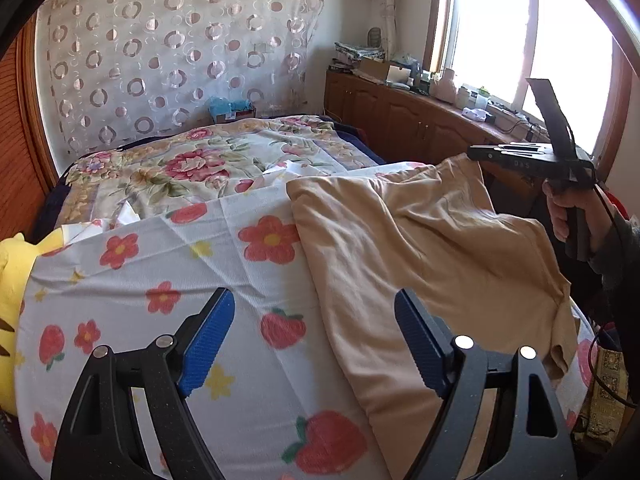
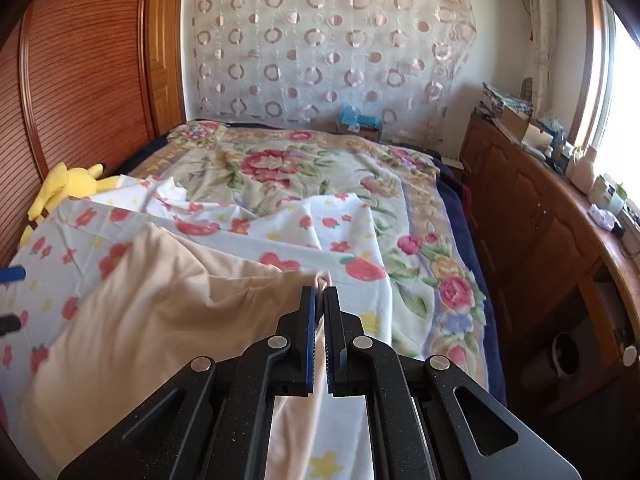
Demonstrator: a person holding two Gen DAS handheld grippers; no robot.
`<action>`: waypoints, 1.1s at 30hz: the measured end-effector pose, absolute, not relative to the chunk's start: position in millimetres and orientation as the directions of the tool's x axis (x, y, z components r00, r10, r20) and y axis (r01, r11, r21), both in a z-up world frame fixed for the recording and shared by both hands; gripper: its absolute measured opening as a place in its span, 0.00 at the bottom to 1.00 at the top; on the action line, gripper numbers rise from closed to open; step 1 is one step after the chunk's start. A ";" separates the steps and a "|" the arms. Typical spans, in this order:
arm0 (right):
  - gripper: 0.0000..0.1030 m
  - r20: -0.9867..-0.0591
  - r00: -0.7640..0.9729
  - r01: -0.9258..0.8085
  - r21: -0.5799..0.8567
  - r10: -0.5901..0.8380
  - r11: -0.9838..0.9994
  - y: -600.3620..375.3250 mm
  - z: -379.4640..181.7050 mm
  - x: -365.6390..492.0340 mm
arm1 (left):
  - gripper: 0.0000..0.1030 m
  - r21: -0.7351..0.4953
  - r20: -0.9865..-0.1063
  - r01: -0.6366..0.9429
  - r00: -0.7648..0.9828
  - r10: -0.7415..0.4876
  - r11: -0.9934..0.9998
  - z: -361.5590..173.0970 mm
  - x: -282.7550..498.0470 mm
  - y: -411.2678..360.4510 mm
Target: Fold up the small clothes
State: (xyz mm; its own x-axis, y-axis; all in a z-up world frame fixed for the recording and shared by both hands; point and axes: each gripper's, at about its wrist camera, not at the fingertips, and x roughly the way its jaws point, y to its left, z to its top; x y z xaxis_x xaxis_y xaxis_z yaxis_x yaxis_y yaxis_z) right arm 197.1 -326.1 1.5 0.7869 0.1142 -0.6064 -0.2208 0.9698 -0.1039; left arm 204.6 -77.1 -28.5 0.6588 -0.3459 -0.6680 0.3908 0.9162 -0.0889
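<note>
1. The right gripper (image 2: 320, 294) was closed, pinching an edge of the beige garment (image 1: 420, 248), which lay on the strawberry-print sheet (image 1: 160, 264) ahead of both grippers.
2. The left gripper (image 1: 314, 304) hovered wide open and empty, the garment's near edge just below its right finger.
3. Risk: held by one thin pinch, the cloth could slip out or drag the sheet into wrinkles.
4. The garment's near end was cut off from view; its type was unclear.

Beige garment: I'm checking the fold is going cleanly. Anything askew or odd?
The beige garment lies wrinkled, one corner lifted off the strawberry sheet by the shut right gripper. The open left gripper holds nothing. No damage shows.
</note>
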 end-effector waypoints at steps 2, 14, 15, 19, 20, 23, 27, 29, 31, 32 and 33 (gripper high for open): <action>0.04 -0.618 0.777 -0.219 -0.085 0.121 0.972 -329.0 -6.1 210.6 | 0.80 -0.075 -0.679 0.395 0.652 -0.337 0.916 -29.7 224.1 -85.0; 0.25 -0.641 0.740 -0.250 0.018 0.203 0.968 -351.1 1.4 235.1 | 0.51 -0.106 -0.717 0.475 0.572 -0.398 0.874 -42.9 306.4 -120.8; 0.33 -0.643 0.737 -0.254 0.025 0.210 0.967 -351.1 -3.7 235.2 | 0.48 -0.107 -0.719 0.479 0.569 -0.400 0.871 -44.1 309.8 -121.9; 0.45 -0.661 0.717 -0.266 0.036 0.222 0.963 -350.3 -14.0 241.3 | 0.44 -0.116 -0.727 0.471 0.559 -0.398 0.875 -49.6 324.7 -125.3; 0.45 -0.667 0.711 -0.263 0.039 0.221 0.964 -351.5 -16.9 243.7 | 0.44 -0.112 -0.730 0.460 0.563 -0.387 0.881 -50.7 328.7 -126.3; 0.45 -0.697 0.677 -0.254 0.078 0.235 0.964 -357.6 -26.1 253.1 | 0.44 -0.127 -0.732 0.452 0.558 -0.391 0.883 -53.3 339.3 -128.5; 0.44 -0.697 0.660 -0.286 0.112 0.280 0.952 -361.1 -28.4 256.0 | 0.41 -0.134 -0.740 0.456 0.544 -0.395 0.880 -60.5 348.1 -131.6; 0.27 -0.692 0.659 -0.306 0.111 0.295 0.946 -360.3 -25.8 256.2 | 0.24 -0.134 -0.742 0.463 0.539 -0.398 0.876 -63.7 347.6 -131.9; 0.05 -0.679 0.673 -0.325 0.084 0.293 0.942 -359.1 -20.7 253.7 | 0.15 -0.122 -0.733 0.465 0.553 -0.395 0.877 -63.0 344.3 -130.5; 0.05 -0.665 0.689 -0.330 0.065 0.288 0.942 -359.3 -15.6 251.3 | 0.09 -0.123 -0.725 0.465 0.561 -0.400 0.877 -61.5 342.8 -128.9; 0.04 -0.643 0.708 -0.336 0.056 0.292 0.940 -360.5 -9.3 248.3 | 0.08 -0.130 -0.712 0.459 0.574 -0.405 0.879 -58.6 342.6 -125.6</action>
